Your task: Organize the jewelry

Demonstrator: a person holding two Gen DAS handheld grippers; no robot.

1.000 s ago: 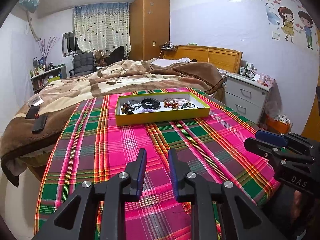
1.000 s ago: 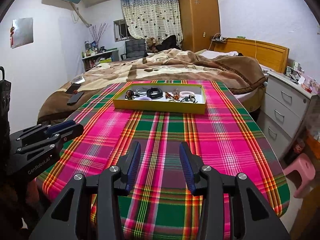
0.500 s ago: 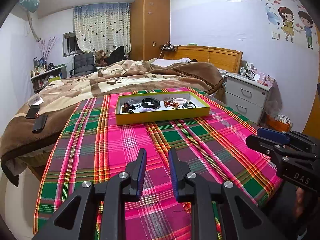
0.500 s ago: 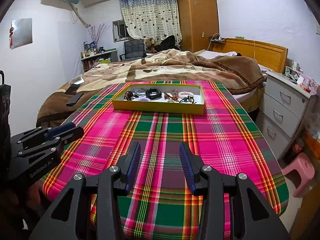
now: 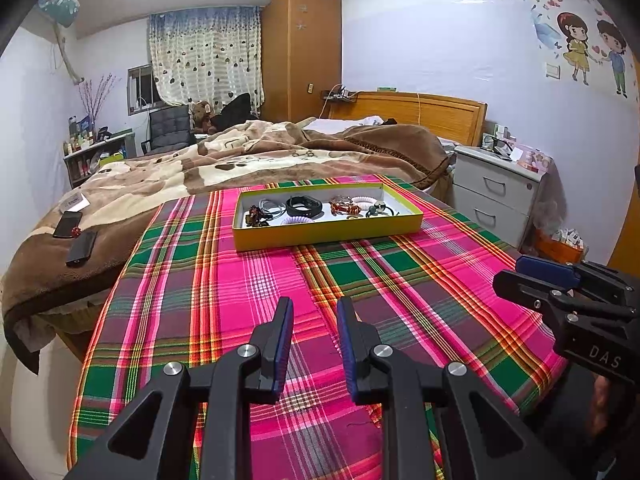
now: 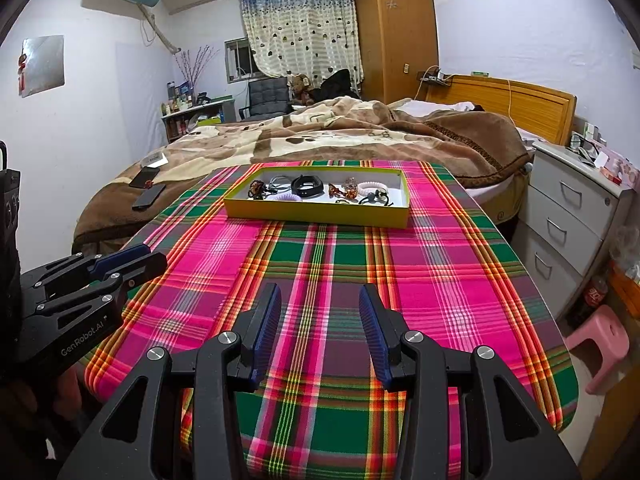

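A shallow yellow box [image 5: 332, 234] [image 6: 320, 212] lies at the far end of a plaid-covered table. Inside it are a black band [image 5: 304, 206] [image 6: 307, 185], brown beaded pieces [image 5: 345, 208], a white coil ring [image 6: 372, 189], a pale purple coil ring [image 5: 297, 221] and dark hair ties. My left gripper [image 5: 314, 308] [image 6: 148, 254] hovers open over the near end of the table with nothing between its blue pads. Over the same near end my right gripper [image 6: 320, 292] [image 5: 506, 272] hangs, open wider and empty too. Both are well short of the box.
The pink and green plaid cloth [image 6: 440, 264] covers the table to its edges. A bed with a brown blanket [image 5: 160, 184] stands behind, with two phones [image 5: 80, 248] on it. A grey nightstand [image 6: 572, 208] and a pink stool [image 6: 604, 340] are on the right.
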